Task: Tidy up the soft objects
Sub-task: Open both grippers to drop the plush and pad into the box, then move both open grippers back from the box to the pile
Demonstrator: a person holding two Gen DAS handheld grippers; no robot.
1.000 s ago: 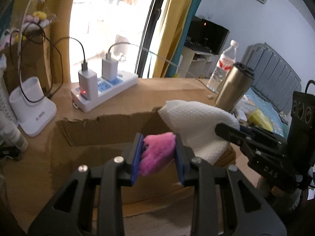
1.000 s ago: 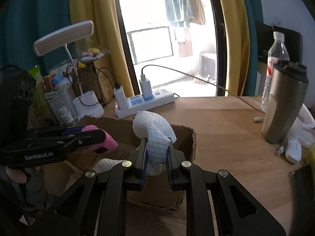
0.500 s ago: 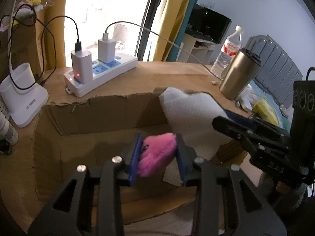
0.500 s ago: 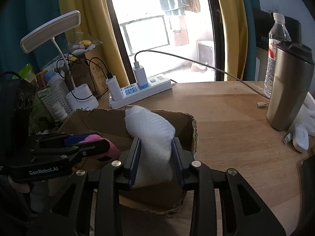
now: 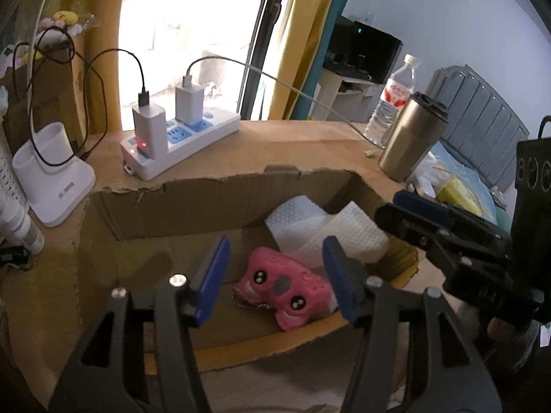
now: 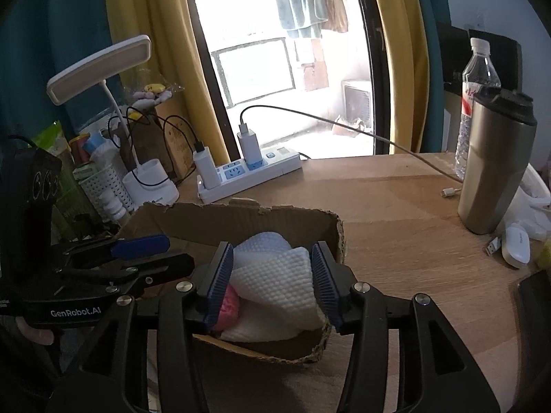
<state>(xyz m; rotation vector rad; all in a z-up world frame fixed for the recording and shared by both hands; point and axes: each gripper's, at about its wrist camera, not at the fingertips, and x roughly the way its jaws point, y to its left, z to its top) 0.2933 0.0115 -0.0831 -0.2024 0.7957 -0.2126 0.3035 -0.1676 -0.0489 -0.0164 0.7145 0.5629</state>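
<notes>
Now both my claws stand spread and empty, where a moment ago each was clamped on something soft; my left gripper has let go of the pink plush toy, which lies face-up on the floor of the cardboard box, just below the parted fingers; my right gripper has released the white waffle-weave cloth, which sits crumpled in the box's right corner, touching the toy; so, as I judge it, both pieces are delivered and this pair is done; next I should lift clear without snagging the torn rim and look for further soft things.
</notes>
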